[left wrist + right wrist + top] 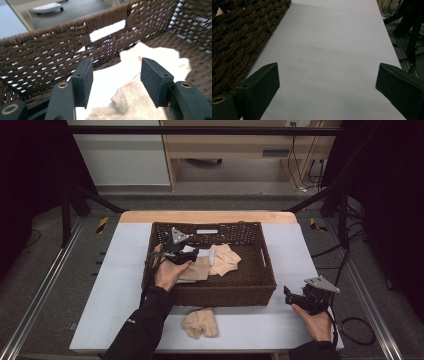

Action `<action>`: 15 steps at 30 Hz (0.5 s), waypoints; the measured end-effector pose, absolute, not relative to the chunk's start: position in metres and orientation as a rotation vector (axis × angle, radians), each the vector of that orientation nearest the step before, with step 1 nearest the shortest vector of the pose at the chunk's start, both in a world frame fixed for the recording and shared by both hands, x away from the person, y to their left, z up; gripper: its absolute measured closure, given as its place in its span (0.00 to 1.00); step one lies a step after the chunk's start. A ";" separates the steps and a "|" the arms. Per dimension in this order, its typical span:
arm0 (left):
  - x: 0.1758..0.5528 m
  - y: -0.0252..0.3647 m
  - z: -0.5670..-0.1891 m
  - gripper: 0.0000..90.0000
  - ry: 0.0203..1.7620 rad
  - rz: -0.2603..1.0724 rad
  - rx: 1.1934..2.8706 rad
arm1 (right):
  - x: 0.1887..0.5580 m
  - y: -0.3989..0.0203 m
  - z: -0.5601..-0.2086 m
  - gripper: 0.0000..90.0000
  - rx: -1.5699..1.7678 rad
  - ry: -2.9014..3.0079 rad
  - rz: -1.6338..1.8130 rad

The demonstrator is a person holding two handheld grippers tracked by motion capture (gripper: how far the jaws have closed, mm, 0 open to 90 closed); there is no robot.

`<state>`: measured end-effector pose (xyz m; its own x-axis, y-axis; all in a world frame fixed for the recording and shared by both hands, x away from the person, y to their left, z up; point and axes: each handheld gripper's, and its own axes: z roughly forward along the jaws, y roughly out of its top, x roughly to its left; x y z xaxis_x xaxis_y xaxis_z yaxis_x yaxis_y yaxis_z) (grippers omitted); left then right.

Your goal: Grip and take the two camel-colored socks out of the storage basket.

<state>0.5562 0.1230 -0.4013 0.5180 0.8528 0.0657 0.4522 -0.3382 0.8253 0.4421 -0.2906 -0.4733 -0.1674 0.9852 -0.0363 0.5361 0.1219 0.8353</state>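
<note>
Left gripper (192, 254), jaws wide and empty, is poised over beige socks (220, 261) inside the basket (225, 295) at frame centre; closing is needed next; right gripper (290, 295) is held open and empty at lower right.

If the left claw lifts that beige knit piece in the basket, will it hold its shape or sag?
Probably sag: the beige knit piece lies rumpled and folded in the basket, like soft fabric. It looks light, so the open left claw should lift it easily. It overlaps the white cloth, which might drag along.
</note>
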 end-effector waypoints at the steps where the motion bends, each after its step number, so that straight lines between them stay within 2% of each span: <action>1: 0.556 0.123 -0.401 0.49 1.065 0.646 1.973 | 0.442 -0.291 -0.473 0.06 1.476 1.783 0.927; 15: 0.557 0.111 -0.418 0.54 1.056 0.674 2.107 | 0.442 -0.290 -0.474 0.06 1.474 1.786 0.914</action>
<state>0.5570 0.1112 -0.4185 0.5374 0.8309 0.1442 0.4805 -0.4423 0.7573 0.4424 -0.2899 -0.4738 -0.1658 0.9851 -0.0453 0.5392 0.1290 0.8322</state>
